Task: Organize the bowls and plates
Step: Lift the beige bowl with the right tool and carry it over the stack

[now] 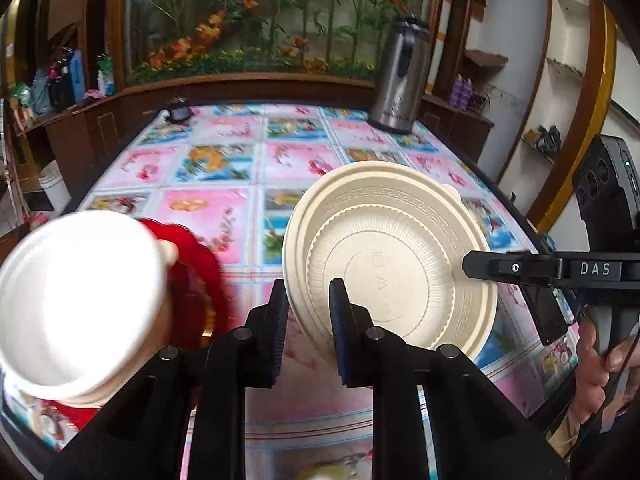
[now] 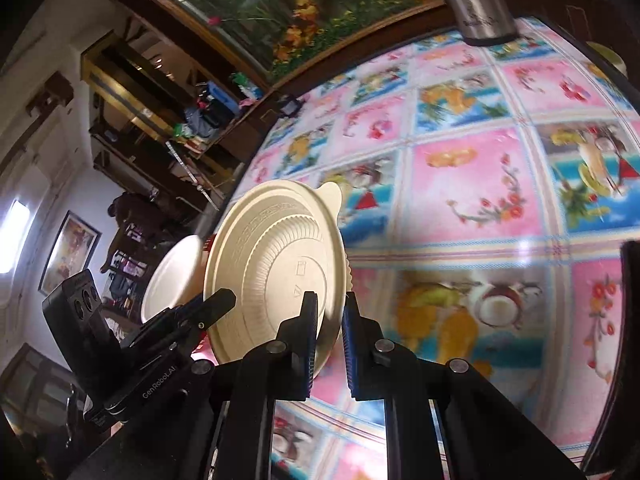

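A cream ribbed bowl (image 1: 384, 248) (image 2: 272, 248) with a small tab handle hangs tilted above the table, its underside toward both cameras. My left gripper (image 1: 308, 286) is shut on its near rim. From the right, my right gripper (image 1: 470, 266) is clamped on the opposite rim. In the right wrist view my right gripper (image 2: 330, 298) pinches the bowl's edge, and my left gripper (image 2: 224, 298) holds the other side. At the left, a blurred white bowl (image 1: 80, 300) (image 2: 172, 280) sits over a red plate (image 1: 196, 272).
The table (image 1: 224, 148) wears a pink and blue picture cloth. A steel thermos (image 1: 400, 76) (image 2: 476, 4) stands at its far right, a small dark object (image 1: 178, 110) at its far left. A person's hand (image 1: 600, 364) holds the right gripper. Wooden shelves surround the table.
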Demonstrator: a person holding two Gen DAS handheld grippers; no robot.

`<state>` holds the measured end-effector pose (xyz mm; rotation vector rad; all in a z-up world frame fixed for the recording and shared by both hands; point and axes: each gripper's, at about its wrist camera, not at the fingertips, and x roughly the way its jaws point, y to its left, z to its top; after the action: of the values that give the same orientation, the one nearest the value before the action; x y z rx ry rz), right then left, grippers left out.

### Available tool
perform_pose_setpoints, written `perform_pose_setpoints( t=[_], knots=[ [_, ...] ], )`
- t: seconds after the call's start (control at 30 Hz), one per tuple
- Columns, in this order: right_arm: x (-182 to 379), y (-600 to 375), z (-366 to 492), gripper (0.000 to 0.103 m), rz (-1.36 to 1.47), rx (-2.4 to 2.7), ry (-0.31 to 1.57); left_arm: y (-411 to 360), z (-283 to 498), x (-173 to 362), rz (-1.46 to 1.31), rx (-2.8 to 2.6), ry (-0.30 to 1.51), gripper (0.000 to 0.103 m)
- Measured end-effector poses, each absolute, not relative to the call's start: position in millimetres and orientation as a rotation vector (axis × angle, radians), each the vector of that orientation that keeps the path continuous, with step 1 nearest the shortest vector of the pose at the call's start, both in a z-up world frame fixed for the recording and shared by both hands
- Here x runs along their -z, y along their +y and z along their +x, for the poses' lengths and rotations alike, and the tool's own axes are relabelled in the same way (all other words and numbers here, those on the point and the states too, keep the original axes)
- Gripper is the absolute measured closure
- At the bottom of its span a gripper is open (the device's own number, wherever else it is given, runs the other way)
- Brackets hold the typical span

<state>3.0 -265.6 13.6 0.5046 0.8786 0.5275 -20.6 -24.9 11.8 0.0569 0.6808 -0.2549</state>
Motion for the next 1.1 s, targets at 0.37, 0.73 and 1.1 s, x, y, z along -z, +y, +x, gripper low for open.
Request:
perform_pose_setpoints(
  t=[0.37,0.73,1.1],
  knots=[
    [-50,-203,9,0.091,0.442,-0.645,0.851,34,-36,-42,-0.016,0.164,0.59,0.085],
    [-75,-147,14,0.091,0.397,-0.727,0.833,78,-48,-55,-0.067,0.078,0.536,0.085],
    [-78,-97,32,0.091,0.382,-0.785,0.865,116,-44,-51,-0.114,-0.002,0.534,0.085]
  ],
)
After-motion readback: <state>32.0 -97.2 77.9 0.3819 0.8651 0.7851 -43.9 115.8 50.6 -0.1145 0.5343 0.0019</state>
